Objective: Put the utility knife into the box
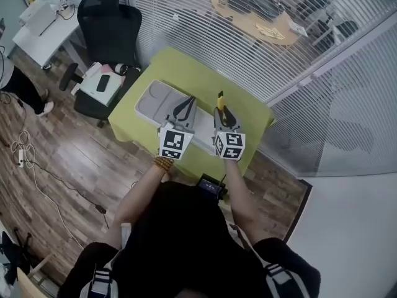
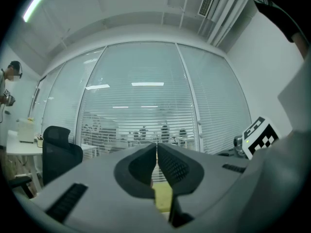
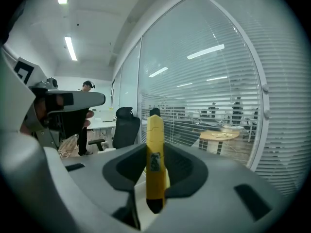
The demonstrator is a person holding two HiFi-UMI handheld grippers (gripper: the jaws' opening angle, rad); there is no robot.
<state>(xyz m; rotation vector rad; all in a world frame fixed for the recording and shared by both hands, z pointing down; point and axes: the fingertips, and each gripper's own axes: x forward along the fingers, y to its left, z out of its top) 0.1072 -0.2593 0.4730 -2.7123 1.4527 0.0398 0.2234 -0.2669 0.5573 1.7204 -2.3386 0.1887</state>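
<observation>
My right gripper is shut on a yellow utility knife with a black tip. It holds the knife upright above the yellow-green table. In the right gripper view the utility knife stands clamped between the dark pads, its black tip pointing up. A shallow grey box lies on the table's left part. My left gripper hovers over the box's right edge. In the left gripper view the left gripper has its tips touching and nothing between them.
A black office chair with items on its seat stands left of the table. Glass walls with blinds run behind the table. A white desk is at far left. A small black device sits on the wood floor by the table's near edge.
</observation>
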